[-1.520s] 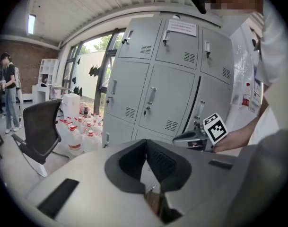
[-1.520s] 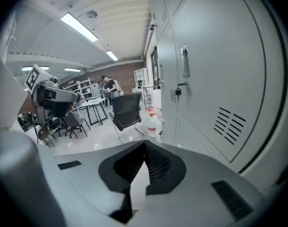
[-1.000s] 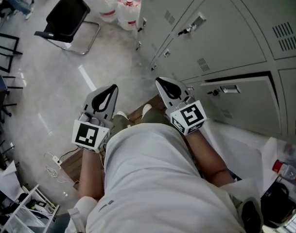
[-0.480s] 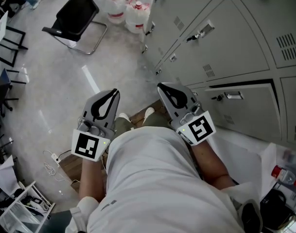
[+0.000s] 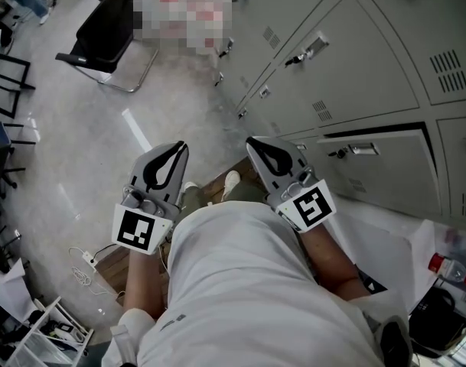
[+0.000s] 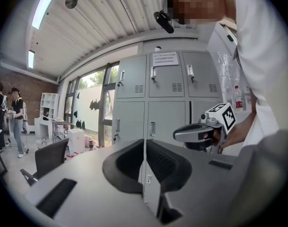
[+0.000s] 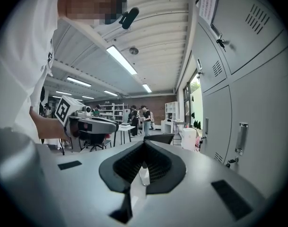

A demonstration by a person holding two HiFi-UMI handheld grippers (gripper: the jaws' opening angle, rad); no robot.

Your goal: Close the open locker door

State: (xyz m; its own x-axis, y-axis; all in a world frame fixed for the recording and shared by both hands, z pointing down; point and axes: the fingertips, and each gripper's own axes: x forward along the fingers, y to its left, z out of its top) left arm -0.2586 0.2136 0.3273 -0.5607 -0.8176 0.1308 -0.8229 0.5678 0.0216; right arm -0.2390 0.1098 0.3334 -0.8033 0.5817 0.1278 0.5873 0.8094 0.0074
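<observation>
The locker door [image 5: 386, 174], flat grey sheet metal with a slim chrome handle [image 5: 355, 151], shows a dark gap along its top edge. Just left of it, the right gripper [image 5: 255, 145] has its ribbed black jaws pressed together on nothing. Farther left, the left gripper [image 5: 177, 150] is the same.

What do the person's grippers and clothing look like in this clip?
Both the left gripper and right gripper have grey shells with black ribbed pads. Each carries a white cube with black square markers. The person wears a white shirt.
</observation>
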